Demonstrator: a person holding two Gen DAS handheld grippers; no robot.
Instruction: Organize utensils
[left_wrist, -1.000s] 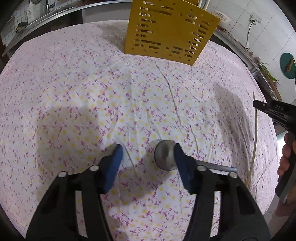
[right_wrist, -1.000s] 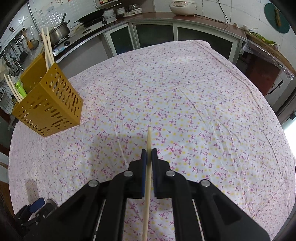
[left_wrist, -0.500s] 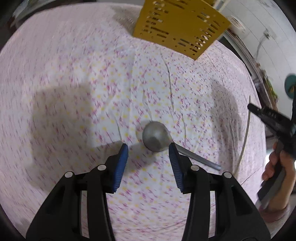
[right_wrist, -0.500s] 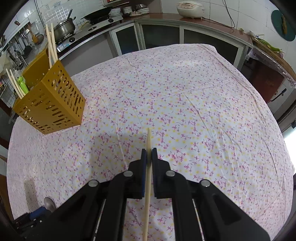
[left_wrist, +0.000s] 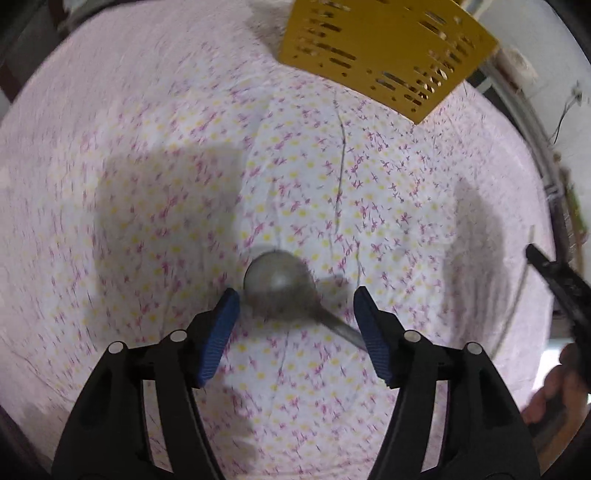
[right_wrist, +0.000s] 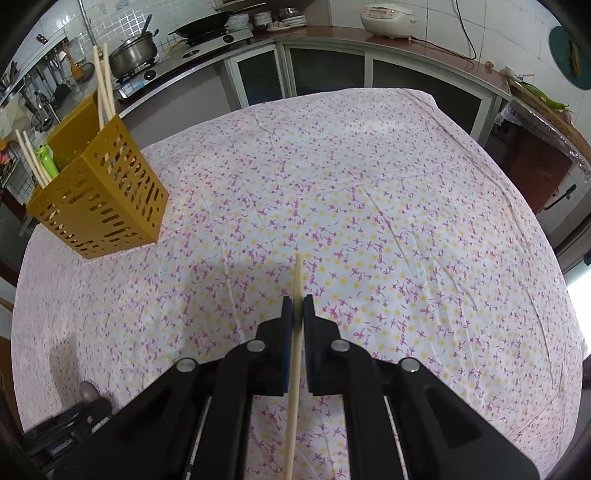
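A steel spoon (left_wrist: 279, 284) lies bowl-down on the flowered tablecloth (left_wrist: 155, 177); its handle runs back to the right under my right finger. My left gripper (left_wrist: 295, 310) is open, its blue pads either side of the spoon bowl, not touching it. My right gripper (right_wrist: 297, 306) is shut on a pale wooden chopstick (right_wrist: 295, 354) held above the cloth, tip pointing forward. It also shows at the right edge of the left wrist view (left_wrist: 546, 273). The yellow slotted utensil holder (right_wrist: 99, 199) stands at the far left with several chopsticks in it; it also shows in the left wrist view (left_wrist: 384, 51).
The spoon bowl (right_wrist: 88, 391) and left gripper show at the bottom left of the right wrist view. A kitchen counter (right_wrist: 369, 40) with a stove, pots and a rice cooker runs behind the table. The table edge drops off to the right.
My left gripper has shifted so the spoon bowl now lies between its pads, and the jaws have opened wider. My right gripper has moved slightly with the chopstick still held.
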